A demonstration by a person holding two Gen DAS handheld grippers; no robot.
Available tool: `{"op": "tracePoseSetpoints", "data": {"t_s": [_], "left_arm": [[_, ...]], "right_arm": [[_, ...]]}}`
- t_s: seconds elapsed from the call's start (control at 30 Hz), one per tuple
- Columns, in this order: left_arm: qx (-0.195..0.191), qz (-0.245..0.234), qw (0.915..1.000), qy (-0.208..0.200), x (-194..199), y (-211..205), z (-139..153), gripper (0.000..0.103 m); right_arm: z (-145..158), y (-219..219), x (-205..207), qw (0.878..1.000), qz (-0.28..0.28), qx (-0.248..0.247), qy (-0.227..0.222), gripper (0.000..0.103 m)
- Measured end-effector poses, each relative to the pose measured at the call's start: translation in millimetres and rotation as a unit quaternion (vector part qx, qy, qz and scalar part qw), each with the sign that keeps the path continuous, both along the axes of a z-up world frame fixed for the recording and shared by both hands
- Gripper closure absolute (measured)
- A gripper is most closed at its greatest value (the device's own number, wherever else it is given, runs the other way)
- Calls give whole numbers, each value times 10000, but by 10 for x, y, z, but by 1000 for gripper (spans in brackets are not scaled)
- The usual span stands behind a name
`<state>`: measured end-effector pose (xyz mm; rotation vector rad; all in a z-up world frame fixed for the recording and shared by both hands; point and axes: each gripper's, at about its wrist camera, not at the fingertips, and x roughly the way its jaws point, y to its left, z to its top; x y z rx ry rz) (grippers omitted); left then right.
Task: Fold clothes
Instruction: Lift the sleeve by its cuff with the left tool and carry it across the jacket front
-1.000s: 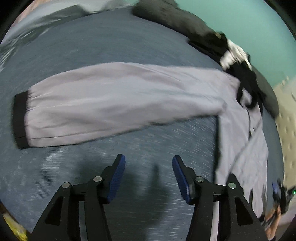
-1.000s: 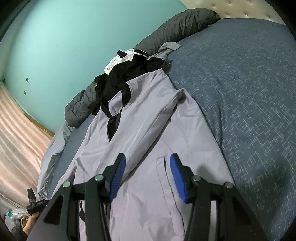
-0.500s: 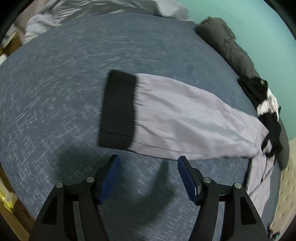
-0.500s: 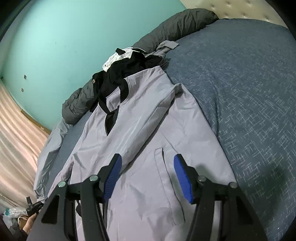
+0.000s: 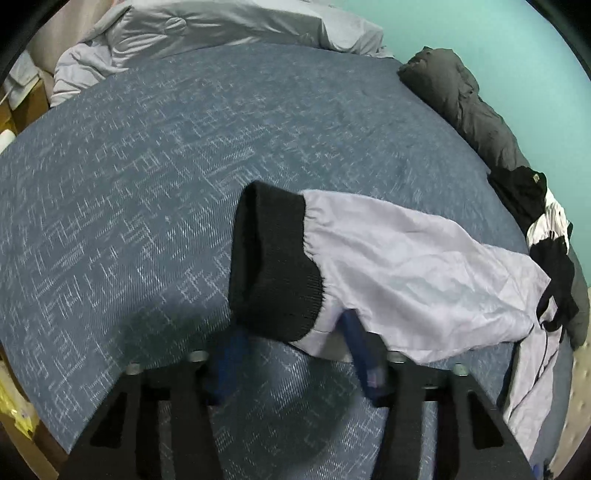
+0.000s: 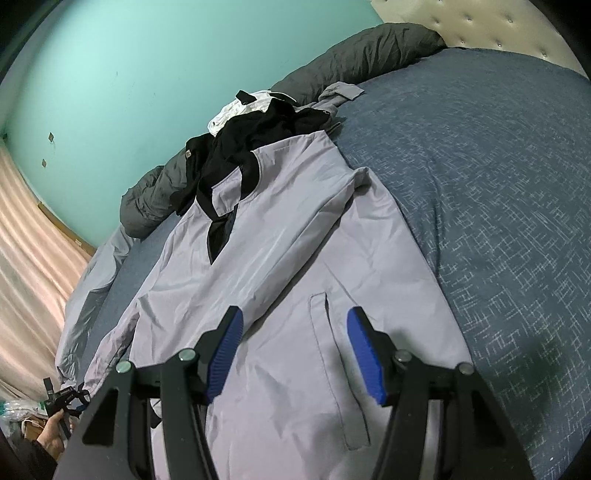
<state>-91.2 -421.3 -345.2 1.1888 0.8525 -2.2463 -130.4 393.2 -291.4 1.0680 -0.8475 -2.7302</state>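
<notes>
A pale lilac jacket (image 6: 295, 229) with black collar lies spread on the blue bed cover (image 5: 147, 184). Its sleeve (image 5: 424, 280) stretches out to a black knit cuff (image 5: 273, 258). My left gripper (image 5: 295, 347) points down at the cuff's near edge. Its jaws are closing, the cuff end sits between them and covers both blue tips, and I see no firm pinch. My right gripper (image 6: 293, 350) hangs open just above the jacket's body beside the pocket slit (image 6: 332, 350), holding nothing. In the right wrist view the left gripper (image 6: 62, 398) shows small at the lower left, in a hand (image 6: 51, 439).
A dark grey duvet (image 5: 461, 103) runs along the teal wall. A heap of black and white clothes (image 6: 251, 125) lies at the jacket's collar. A light grey quilt (image 5: 207, 26) is bunched at the bed's far end. A tufted headboard (image 6: 461, 22) is at the upper right.
The left gripper has travelled along the sleeve to its black cuff, which now sits between narrower jaws. The right gripper has stayed over the jacket's body.
</notes>
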Motion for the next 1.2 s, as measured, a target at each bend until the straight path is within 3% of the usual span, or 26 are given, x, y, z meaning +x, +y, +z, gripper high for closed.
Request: {"op": "tracePoseSetpoints", "data": {"t_s": [0.07,0.27,0.47,0.57,0.73,1.0,1.2], "left_arm": [[-96,-80,9999,45,-18,32,53,67],[-329,-324,9984,334,-72,142,334,75],[-516,-808,9926,749,-246,378,878,84],[-616,-1072,9876,965,-416,557,1208,91],[-708,-1453,9783,1299,-554,1015,1666,92],[-816,-1978,9653,1498,-963,1651,2038,94],[-945,-2552,9465,1737,-1258,2318,2363,94]], "right_arm": [[-6,1,-1,10000,-11,8,-8,43],[-15,-28,-17,10000,28,27,-23,43],[-28,-51,-1,10000,61,49,-14,43],[-52,-21,26,10000,24,44,-20,43],[-76,88,125,9999,-97,-101,-31,43],[-38,295,271,9991,-342,-228,65,43],[-56,344,283,9986,-402,-351,62,43]]}}
